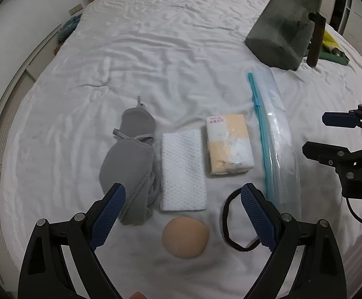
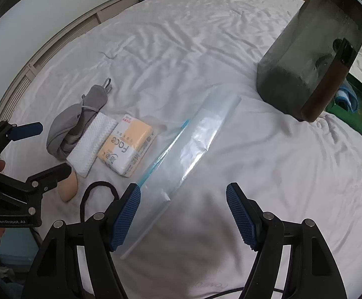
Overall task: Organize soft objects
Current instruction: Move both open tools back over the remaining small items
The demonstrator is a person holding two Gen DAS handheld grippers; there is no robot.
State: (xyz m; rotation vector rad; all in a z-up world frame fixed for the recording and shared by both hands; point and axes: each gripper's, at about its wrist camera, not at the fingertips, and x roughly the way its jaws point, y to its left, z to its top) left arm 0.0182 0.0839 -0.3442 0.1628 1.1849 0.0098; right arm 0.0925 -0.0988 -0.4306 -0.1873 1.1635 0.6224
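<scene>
Both tools empty, jaws apart: your left gripper (image 1: 182, 194) hangs over the near end of the row, your right gripper (image 2: 183, 195) over the near end of the clear zip-top plastic bag with the teal seal strip (image 2: 193, 139).

Soft goods lie in a row on the white bedsheet (image 1: 171, 57), left to right:
- grey fabric eye mask with strap (image 1: 131, 157)
- white waffle-weave folded cloth (image 1: 182, 169), touching it
- yellow-and-white tissue pack (image 1: 228, 144), just beside, then the bag on the right.

Nearer you: beige round foam puff (image 1: 185, 236) and black elastic loop (image 1: 238, 221).

Handling, my read: everything is light and squashy, nothing fragile. The bag is slick and limp, so pinch one layer at the seal strip. Take the pack across its short sides and the puff across its middle.

Writing: pack reads "Face"; small print too fine, possibly Chinese. The left tool's body reads "GenRobot.AI".
</scene>
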